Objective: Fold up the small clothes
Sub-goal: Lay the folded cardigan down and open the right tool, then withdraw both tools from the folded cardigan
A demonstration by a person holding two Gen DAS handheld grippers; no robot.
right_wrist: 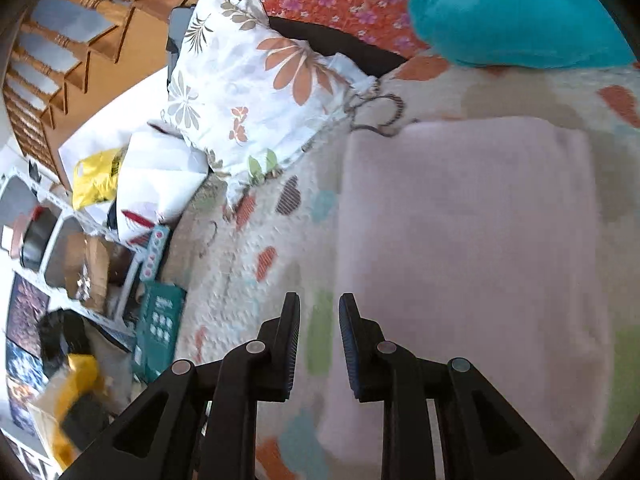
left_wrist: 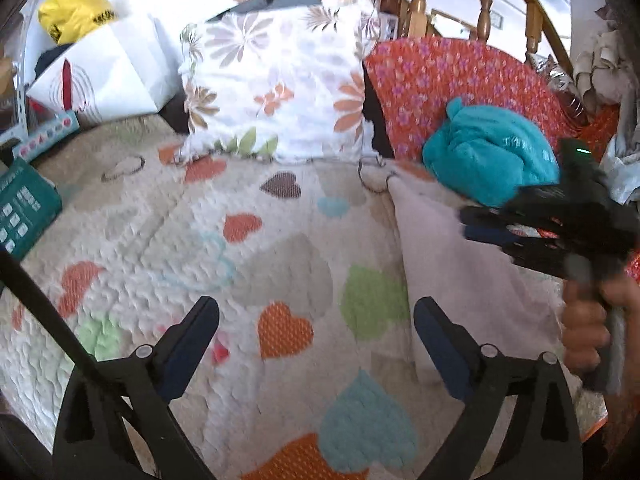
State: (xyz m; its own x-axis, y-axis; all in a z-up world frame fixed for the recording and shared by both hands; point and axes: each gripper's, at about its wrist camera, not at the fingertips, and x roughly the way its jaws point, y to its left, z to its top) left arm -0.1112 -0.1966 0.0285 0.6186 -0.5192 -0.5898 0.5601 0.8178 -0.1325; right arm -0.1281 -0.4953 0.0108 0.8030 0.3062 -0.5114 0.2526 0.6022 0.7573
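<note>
a pale pink cloth (right_wrist: 468, 248) lies flat in a folded rectangle on the heart-print quilt (left_wrist: 208, 248) of the bed, toward the right side. behind it a bunched teal garment (left_wrist: 488, 160) sits against a red flowered cushion (left_wrist: 448, 80), and a white flower-print pillow (left_wrist: 276, 88) leans upright beside that, just past the cloth's far corner. to the left of the pillow stand a white paper bag (left_wrist: 112, 76) and a yellow plastic bag (left_wrist: 72, 10); a green box (left_wrist: 24, 208) rests at the quilt's left edge. wooden banister posts (left_wrist: 420, 0) rise behind the cushions.

the left gripper (left_wrist: 316, 328) hovers over bare quilt beside the cloth's left edge, its fingers spread wide and holding nothing. the right gripper (right_wrist: 319, 344) hangs over the cloth's near left edge, tilted sideways, its fingers parted by a narrow gap with nothing between them. in the left wrist view the right gripper shows blurred above the cloth's right part, the person's right hand (left_wrist: 592, 320) wrapped around its handle.
</note>
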